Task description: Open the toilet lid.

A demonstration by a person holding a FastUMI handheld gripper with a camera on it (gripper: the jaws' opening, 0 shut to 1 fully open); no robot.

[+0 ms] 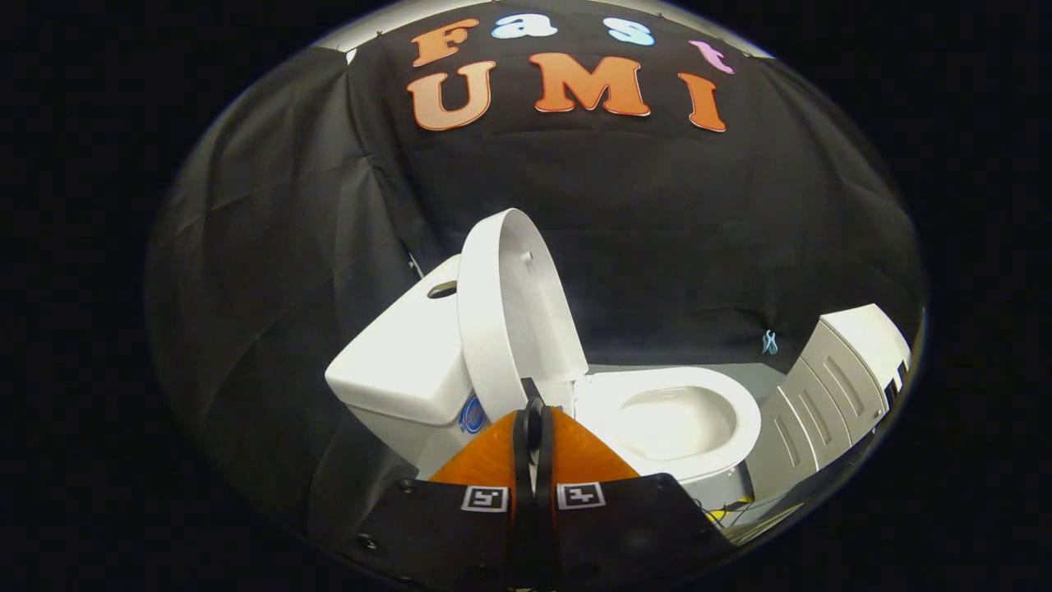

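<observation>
**Lid up, gripper closed on nothing**

Looking along my gripper (533, 415) at one white toilet (690, 460). My two orange fingers (485, 456) are pressed together, only a thin dark slit between them, nothing held. Fingertips sit just short of the lid's lower edge near the hinge; can't tell if they touch it.

The toilet lid (509, 304) is raised: one glossy white oval, standing nearly upright, leaning back toward the tank (403, 362). Its inner face is turned toward the bowl, with one small bumper nub visible near the top. Rim looks thick and rounded.

Relative to the lid:
- one tank, just behind it, touching or nearly so, with one round button hole on top and one blue round sticker low on its side
- one open bowl with seat ring (674, 415), right in front of it, interior bright white
- one white-grey cabinet (830, 395) with ridged panels, well beyond the bowl's far end
- one small pale blue clip (769, 342) on the black cloth wall, beyond the bowl, near the cabinet

Two square markers on my gripper body, one per finger base.
</observation>
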